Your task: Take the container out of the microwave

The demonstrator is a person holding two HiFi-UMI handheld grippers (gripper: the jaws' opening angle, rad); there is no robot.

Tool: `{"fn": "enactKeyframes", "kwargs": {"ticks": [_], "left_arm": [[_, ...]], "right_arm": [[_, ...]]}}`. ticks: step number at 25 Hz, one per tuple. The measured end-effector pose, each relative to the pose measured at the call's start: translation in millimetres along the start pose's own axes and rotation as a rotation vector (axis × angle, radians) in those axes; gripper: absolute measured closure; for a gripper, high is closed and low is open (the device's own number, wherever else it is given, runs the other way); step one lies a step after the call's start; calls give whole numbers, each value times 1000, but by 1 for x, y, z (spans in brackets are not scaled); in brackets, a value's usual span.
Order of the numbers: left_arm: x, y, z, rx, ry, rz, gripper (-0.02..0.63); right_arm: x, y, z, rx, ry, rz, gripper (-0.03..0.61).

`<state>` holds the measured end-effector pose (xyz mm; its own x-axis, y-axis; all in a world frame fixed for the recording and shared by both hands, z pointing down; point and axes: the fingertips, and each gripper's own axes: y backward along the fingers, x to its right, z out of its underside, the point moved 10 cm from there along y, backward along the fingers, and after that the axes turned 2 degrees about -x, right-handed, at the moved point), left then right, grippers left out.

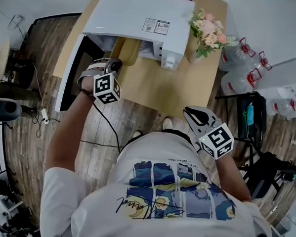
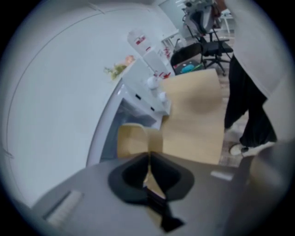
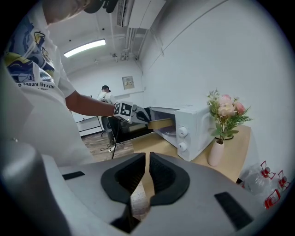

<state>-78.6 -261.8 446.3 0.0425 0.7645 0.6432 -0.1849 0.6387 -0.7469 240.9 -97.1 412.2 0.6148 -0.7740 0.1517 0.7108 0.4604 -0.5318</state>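
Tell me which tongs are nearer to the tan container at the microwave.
Left. The left tongs are shut on the rim of the container at the mouth of the microwave. The right tongs are far away, by the person's shirt.

A printed line ending "like a star" crosses the person's white T-shirt (image 3: 37, 85), up and left of the right claw (image 3: 147, 159); the sticker (image 1: 156, 26) atop the microwave (image 1: 129, 13), beyond the left claw (image 1: 113, 64), carries print too small to read.
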Motion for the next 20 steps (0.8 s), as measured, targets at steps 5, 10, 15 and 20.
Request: {"fn": "enactKeyframes", "kwargs": {"ticks": [5, 10, 15, 20], "left_arm": [[23, 42, 4, 48, -19, 40, 589], [41, 90, 13, 93, -5, 55, 589], [58, 132, 21, 141, -15, 71, 589], [74, 172, 35, 178, -39, 72, 590]], "right_arm": [[-25, -7, -7, 10, 22, 3, 560], [-56, -13, -15, 13, 26, 8, 565], [-82, -21, -20, 12, 36, 18, 566], [-112, -26, -28, 31, 57, 33, 568]]}}
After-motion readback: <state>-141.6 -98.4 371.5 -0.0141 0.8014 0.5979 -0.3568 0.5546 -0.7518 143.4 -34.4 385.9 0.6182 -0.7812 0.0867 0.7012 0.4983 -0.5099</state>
